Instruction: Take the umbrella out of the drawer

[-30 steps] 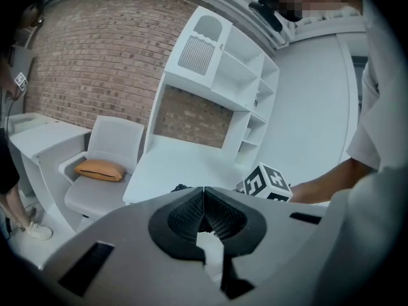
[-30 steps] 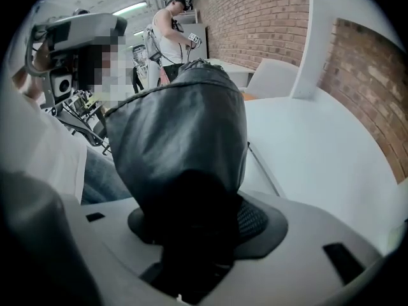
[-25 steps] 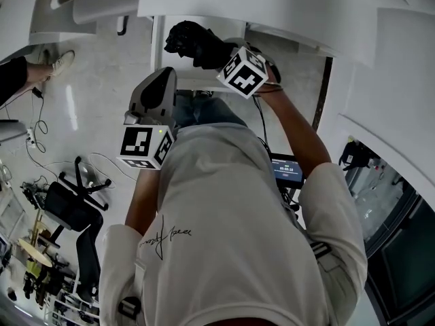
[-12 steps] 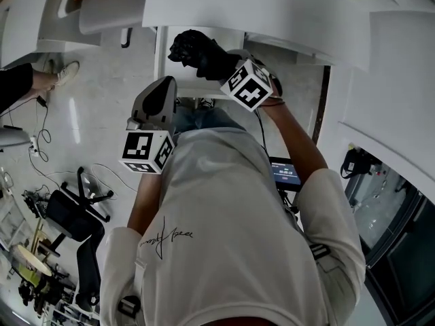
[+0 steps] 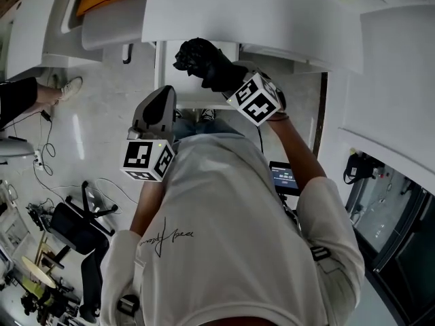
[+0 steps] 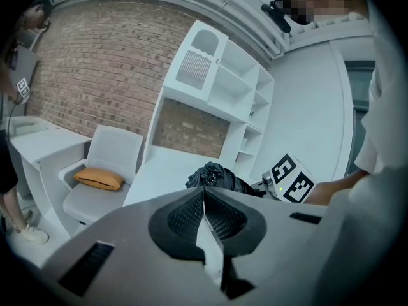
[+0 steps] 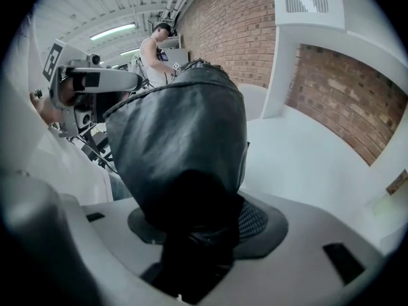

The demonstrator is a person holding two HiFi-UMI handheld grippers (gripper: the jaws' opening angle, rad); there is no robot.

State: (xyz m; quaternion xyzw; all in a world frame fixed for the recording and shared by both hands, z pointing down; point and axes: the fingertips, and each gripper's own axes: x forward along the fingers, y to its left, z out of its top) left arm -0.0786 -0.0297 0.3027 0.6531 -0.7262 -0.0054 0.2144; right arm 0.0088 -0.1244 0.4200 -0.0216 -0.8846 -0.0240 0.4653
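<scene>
Right gripper: my right gripper (image 7: 197, 229) is clamped on the umbrella (image 7: 182, 145). Its jaws bite the narrow lower end, and the bulk of the bundle stands up ahead of them.
Left gripper: my left gripper (image 6: 204, 217) has its ribbed pads pressed together with nothing between them. In the head view it hangs near my torso (image 5: 163, 94), apart from the load.
Umbrella location: the umbrella is a black folded bundle (image 5: 199, 58) held in the air at the front edge of the white desk (image 5: 272, 12). It sits above a white box-like part (image 5: 166, 73) under that edge, which I take to be the drawer. I cannot see inside it.
Handling: I judge the umbrella light to moderate. The outside is soft, slippery fabric in loose folds, with a stiff core of ribs and shaft inside. The cloth may slide or bunch under the pads, so a grip on fabric alone could creep.
Where to hold: I would hold the firm core low on the bundle, as I do now. If it sags, I would bring the left gripper to the far end.
Progress: the umbrella looks clear of the drawer, and what remains is setting it down.
</scene>
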